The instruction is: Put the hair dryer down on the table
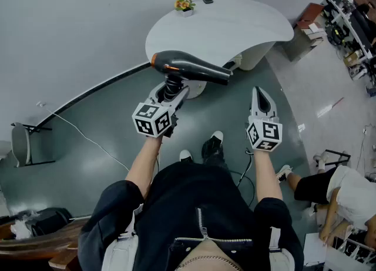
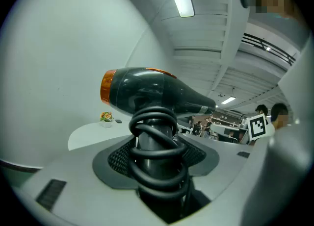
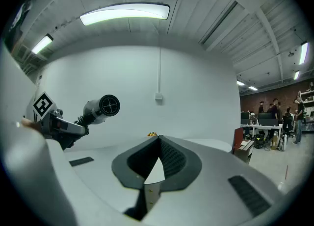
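A black hair dryer (image 1: 191, 67) with an orange rear end is held up in the air in front of the white rounded table (image 1: 235, 26), its nozzle pointing right. My left gripper (image 1: 169, 94) is shut on its handle, which has the black cord coiled round it (image 2: 156, 156). In the left gripper view the dryer body (image 2: 152, 92) lies level above the jaws. My right gripper (image 1: 259, 93) hangs to the right, shut with nothing in it; its jaws meet at the tip (image 3: 158, 140). From there the dryer (image 3: 100, 107) shows at the left.
A small pot of flowers (image 1: 184, 4) and a small dark object (image 1: 207, 0) sit at the table's far edge. A chair (image 1: 23, 143) stands at the left, with a cable across the floor. A person (image 1: 346, 193) sits at the lower right. Office desks (image 1: 352, 11) fill the upper right.
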{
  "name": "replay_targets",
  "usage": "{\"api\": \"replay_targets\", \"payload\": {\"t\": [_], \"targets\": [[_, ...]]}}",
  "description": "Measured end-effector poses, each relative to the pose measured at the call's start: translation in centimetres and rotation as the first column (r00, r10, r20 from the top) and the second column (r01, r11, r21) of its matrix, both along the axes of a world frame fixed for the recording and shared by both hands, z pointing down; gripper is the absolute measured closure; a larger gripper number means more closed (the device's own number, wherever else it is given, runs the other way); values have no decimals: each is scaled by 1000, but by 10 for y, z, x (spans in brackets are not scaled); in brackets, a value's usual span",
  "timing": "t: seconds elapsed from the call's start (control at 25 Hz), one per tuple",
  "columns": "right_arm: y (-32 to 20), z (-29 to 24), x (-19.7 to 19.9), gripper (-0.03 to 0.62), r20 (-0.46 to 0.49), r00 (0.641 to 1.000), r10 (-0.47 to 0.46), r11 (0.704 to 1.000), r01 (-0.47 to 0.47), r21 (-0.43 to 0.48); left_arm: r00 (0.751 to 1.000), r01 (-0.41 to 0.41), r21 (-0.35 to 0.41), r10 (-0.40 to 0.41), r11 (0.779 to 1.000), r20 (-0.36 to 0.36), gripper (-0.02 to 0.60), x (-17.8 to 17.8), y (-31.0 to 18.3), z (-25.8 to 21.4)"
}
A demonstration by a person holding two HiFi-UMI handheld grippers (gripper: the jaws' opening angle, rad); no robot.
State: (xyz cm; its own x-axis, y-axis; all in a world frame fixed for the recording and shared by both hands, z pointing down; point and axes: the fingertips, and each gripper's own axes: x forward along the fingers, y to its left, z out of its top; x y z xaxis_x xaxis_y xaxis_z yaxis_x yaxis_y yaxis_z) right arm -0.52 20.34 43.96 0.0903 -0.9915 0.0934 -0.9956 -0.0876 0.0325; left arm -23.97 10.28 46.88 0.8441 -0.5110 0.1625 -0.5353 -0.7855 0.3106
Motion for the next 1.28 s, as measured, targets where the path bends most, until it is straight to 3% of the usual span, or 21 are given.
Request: {"api": "replay_targets", "payload": {"t": [0.56, 1.28], "targets": [[-6, 14, 11, 588, 49, 998, -31, 999, 32, -19, 1000, 26, -47, -25, 999, 9, 312, 12, -11, 13], [-109, 4, 112, 588, 59, 990, -129, 992, 130, -8, 997, 79, -64, -78, 995, 24, 312, 119, -88, 8]]}}
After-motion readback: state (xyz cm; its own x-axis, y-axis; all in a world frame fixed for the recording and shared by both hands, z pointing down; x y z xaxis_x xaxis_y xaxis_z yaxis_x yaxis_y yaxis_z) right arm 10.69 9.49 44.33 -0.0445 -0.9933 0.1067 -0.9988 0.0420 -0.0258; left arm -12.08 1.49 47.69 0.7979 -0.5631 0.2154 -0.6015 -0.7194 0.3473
